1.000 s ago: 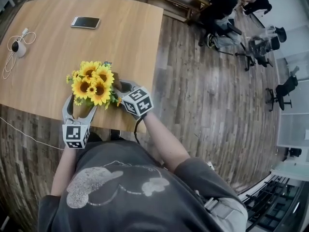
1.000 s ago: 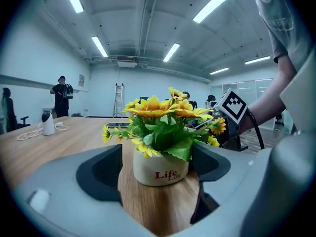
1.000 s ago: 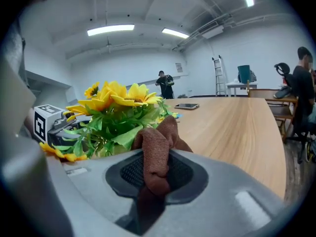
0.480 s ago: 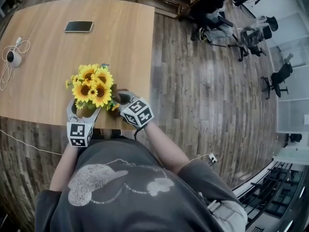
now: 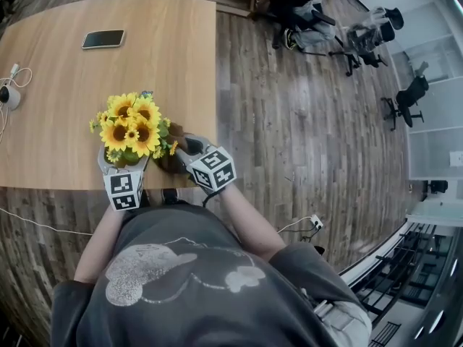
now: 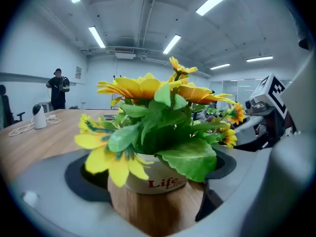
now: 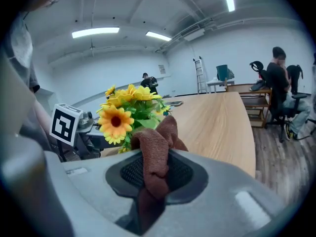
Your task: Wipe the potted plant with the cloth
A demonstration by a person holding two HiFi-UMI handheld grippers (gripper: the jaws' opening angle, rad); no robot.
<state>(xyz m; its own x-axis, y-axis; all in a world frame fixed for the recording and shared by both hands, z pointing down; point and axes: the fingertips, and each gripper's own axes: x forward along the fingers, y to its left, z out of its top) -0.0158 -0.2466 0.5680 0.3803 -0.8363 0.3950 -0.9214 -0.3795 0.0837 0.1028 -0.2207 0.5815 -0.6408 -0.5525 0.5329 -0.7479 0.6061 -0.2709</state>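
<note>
Now | 1 potted plant (image 5: 130, 129) | 1 cloth (image 7: 157, 144) | 2: left gripper (image 5: 123, 159), right gripper (image 5: 187, 150)

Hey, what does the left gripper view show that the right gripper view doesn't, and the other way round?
Only the left gripper view: the pot with red Life lettering, between the left gripper's open jaws, which have just been opening; a white device with its cable.
Only the right gripper view: the brown cloth clamped in the right gripper; a seated person.
Both: the sunflowers and the wooden table.
</note>
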